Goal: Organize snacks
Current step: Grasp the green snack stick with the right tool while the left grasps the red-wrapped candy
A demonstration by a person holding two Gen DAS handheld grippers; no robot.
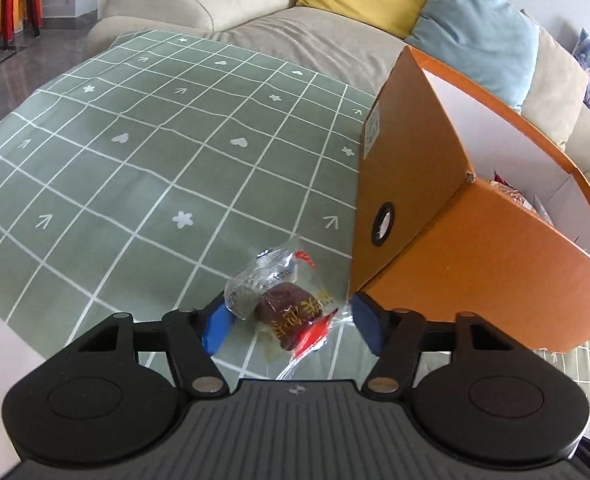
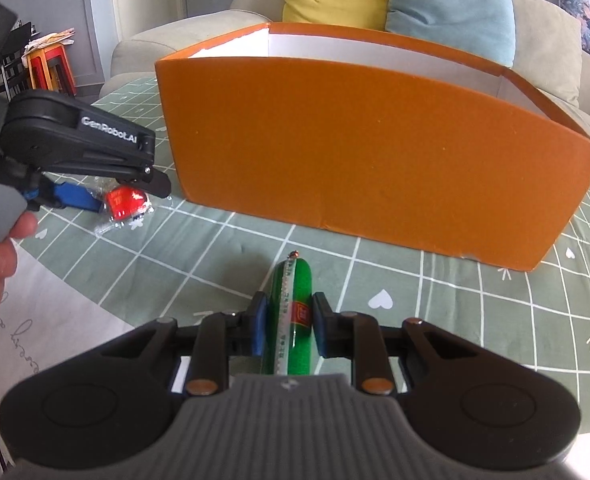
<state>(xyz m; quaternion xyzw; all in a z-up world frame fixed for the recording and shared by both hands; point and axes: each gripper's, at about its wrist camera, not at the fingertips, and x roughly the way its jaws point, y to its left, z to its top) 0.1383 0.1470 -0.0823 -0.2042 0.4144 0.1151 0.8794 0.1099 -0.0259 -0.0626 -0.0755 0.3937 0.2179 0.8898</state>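
You've got three task items. Clear-wrapped snack (image 1: 285, 308): dark brown cake inside, red and gold print, wrapper crumpled, lying flat on the desk just left of the box's near corner. Green sausage stick (image 2: 293, 312): red label, seam strip along its length, clip at the far tip, pointing toward the box's long side. Orange box (image 2: 375, 160): open top, white interior, upright on the desk, some packets already inside.

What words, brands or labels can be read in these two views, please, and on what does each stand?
"GenRobot.AI": on the left gripper, in white.
Gold characters on the clear snack packet: too distorted to read.
Red label and print strip on the green sausage stick: too small.
Sticker on the orange box: blurred.
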